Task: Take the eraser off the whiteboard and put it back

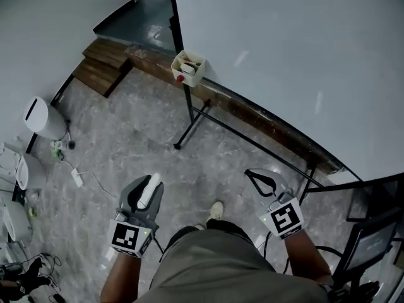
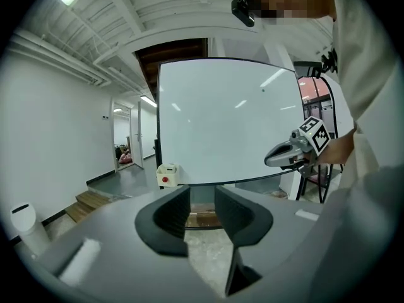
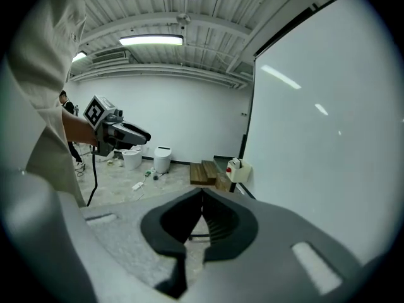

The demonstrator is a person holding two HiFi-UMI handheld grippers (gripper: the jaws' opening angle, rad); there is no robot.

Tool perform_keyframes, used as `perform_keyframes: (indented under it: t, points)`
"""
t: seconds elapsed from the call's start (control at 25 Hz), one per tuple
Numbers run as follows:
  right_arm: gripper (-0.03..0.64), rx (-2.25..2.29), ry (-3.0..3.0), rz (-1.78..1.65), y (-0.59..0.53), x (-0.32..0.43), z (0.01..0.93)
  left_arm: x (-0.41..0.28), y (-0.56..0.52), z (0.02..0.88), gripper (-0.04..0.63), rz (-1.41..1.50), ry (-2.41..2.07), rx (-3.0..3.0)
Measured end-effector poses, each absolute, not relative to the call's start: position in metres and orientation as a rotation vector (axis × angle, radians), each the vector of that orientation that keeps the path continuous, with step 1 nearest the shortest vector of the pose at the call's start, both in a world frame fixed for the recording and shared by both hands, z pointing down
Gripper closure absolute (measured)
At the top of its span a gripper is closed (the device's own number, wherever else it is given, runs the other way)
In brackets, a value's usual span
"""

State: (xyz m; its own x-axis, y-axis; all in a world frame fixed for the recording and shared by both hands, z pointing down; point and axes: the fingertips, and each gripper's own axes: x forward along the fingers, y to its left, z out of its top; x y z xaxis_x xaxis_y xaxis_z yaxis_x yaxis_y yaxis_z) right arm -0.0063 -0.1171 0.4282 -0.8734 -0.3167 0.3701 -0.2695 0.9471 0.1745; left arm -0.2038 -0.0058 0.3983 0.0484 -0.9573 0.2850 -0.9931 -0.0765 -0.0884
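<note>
The whiteboard [image 1: 284, 55] stands on a black frame and its face is blank; I cannot pick out an eraser on it. A white box with a red dot [image 1: 187, 68] hangs at the board's lower left corner, with small items inside that I cannot make out. My left gripper [image 1: 148, 183] is held low over the floor in front of the person. Its jaws stand apart with nothing between them [image 2: 202, 202]. My right gripper [image 1: 261, 180] is nearer the board, and its fingertips meet with nothing between them [image 3: 202, 193]. Each gripper shows in the other's view.
The board's black stand leg [image 1: 189, 124] reaches out over the grey marbled floor. Wooden steps [image 1: 104, 65] lie at the back left. A white bin [image 1: 41, 117] and a power strip with cable [image 1: 77, 177] are at the left. A black frame [image 1: 369, 232] stands at the right.
</note>
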Motion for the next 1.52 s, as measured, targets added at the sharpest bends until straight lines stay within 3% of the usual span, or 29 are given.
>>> perform_keyframes:
  t: [0.2, 0.52, 1.0, 1.52]
  points:
    - [0.614, 0.384, -2.698, -0.225, -0.077, -0.010, 0.416, -0.184, 0.042, 0.398, 0.589, 0.381, -2.017, 2.187]
    - [0.614, 0.345, -2.695, -0.259, -0.003, 0.005, 0.399, -0.149, 0.112, 0.380, 0.591, 0.226, -1.978, 2.256]
    - [0.614, 0.230, -2.764, -0.270, 0.082, 0.037, 0.368, -0.085, 0.196, 0.364, 0.591, 0.233, -1.959, 2.270]
    - [0.614, 0.174, -2.824, -0.267, 0.091, 0.183, 0.361, 0.064, 0.188, 0.334, 0.591, 0.195, -2.032, 2.281]
